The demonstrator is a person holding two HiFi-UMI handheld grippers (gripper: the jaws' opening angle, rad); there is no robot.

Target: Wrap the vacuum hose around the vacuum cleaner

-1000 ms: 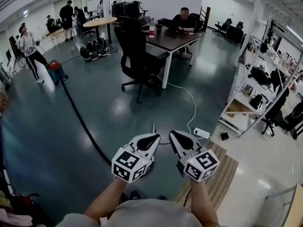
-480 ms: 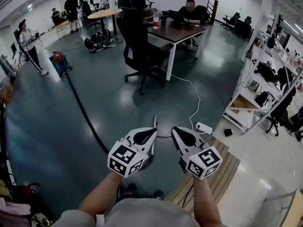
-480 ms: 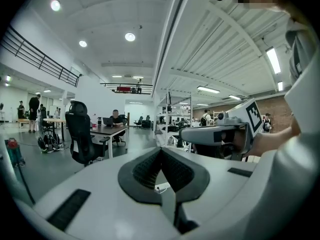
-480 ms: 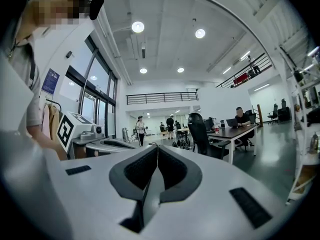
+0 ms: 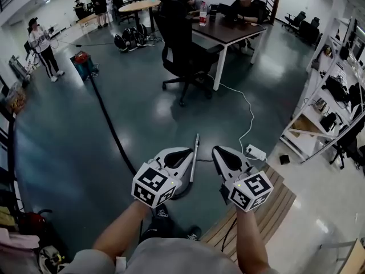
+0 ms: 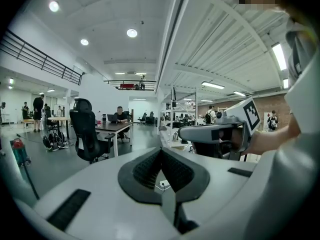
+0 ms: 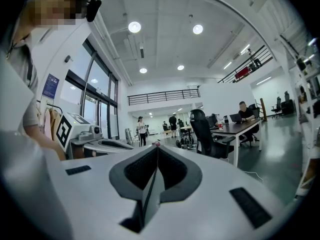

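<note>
Vacuum hose [image 5: 111, 131] still trails across the floor. Its metal tube [image 5: 195, 153] now shows longer between the left gripper [image 5: 183, 153] and right gripper [image 5: 219, 152], both closed and empty.

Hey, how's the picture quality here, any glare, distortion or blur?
Head view: light glares off the glossy floor, and the shelving at the right bows. Left gripper view: strong fisheye, black corners, ceiling lamps bloom. Right gripper view: the same.

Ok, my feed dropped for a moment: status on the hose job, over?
Left gripper and right gripper both shut, empty. Vacuum hose stretched along floor, unwrapped; vacuum cleaner at far end. Office chair and power strip nearby, off the hose.
</note>
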